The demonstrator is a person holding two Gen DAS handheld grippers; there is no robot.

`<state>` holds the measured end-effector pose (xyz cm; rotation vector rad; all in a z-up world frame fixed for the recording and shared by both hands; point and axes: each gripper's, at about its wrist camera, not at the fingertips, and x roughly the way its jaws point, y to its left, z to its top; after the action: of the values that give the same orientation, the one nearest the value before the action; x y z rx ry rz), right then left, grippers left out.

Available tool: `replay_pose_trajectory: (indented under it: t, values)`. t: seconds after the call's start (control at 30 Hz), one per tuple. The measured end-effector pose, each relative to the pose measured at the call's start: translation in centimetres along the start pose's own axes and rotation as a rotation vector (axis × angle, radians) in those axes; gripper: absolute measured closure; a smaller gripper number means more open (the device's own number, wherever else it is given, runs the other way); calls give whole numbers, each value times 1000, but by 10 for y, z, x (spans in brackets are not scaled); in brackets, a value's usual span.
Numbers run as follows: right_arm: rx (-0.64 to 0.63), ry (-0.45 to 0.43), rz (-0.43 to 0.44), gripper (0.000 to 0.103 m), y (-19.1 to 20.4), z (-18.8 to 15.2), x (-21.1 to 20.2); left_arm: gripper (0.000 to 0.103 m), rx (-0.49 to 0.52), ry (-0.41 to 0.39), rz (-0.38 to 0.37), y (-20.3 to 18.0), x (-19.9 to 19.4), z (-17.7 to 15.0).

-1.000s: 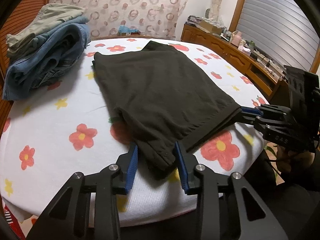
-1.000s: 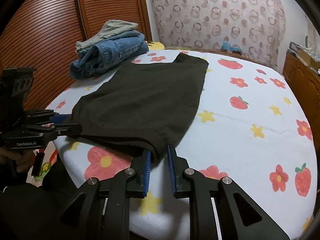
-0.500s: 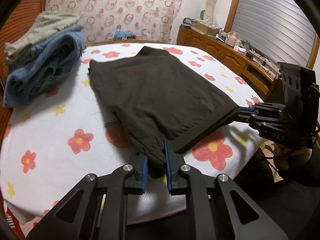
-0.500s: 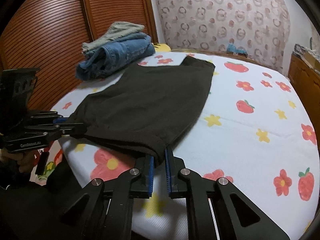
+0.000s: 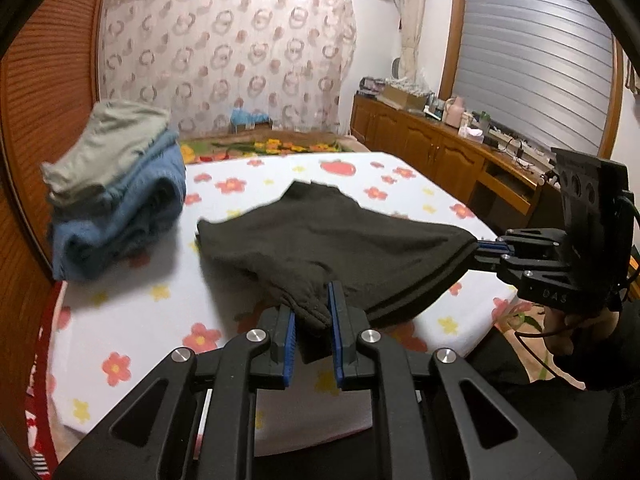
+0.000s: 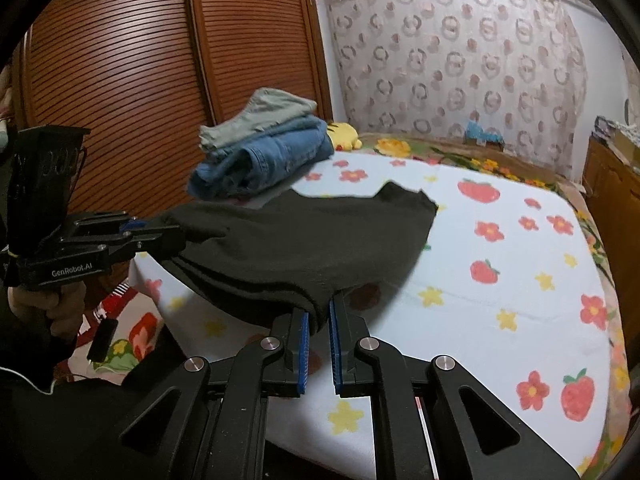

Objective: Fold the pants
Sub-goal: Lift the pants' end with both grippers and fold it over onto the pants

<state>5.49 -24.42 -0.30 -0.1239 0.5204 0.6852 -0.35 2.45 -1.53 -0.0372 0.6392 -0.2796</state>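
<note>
Pants (image 5: 320, 236), dark and already doubled lengthwise, now hang by their near end above the flowered bed (image 5: 132, 320) instead of lying flat on it as they did 1 second ago. Back then both grippers sat at the bed's near edge with jaws apart around the 2 near corners; since then both have closed and risen. The left gripper (image 5: 312, 320) is clamped on a bunched corner of dark cloth, its blue pads pressing the fabric from both sides. The right gripper (image 6: 318, 320) is pinched nearly closed on the other near corner, with cloth squeezed between its pads. In each wrist view the opposite gripper shows at the far side of the lifted hem, held by a hand (image 5: 576, 320).

Only the near end has left the bed. The far end of the pants rests on the bed toward the patterned curtain (image 5: 224, 60), and the cloth slopes up from there to the 2 grips, taut along the hem between them.

For the task, this looks like the start of a crosswise fold: with both corners secured and raised, the near end can probably be carried over toward the far end. A stack of folded clothes (image 5: 116, 196), blue denim under grey-green, sits on the bed's left side beside the pants, likely where finished pieces go.
</note>
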Motion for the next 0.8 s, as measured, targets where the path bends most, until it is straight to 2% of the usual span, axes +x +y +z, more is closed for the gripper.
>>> replay_pose_trajectory:
  t: [0.4,0.6,0.8]
  values:
    - [-10,-73,15,94,3,3,-22,88,5,-68,-2,-6,-24,15]
    - [3,-36,-9,94,-7,6,-1,88,-26,-18,2,6,2,12]
    - [-8,-5,-42,94,-13,27,32,88,-43,14,26,21,34,24]
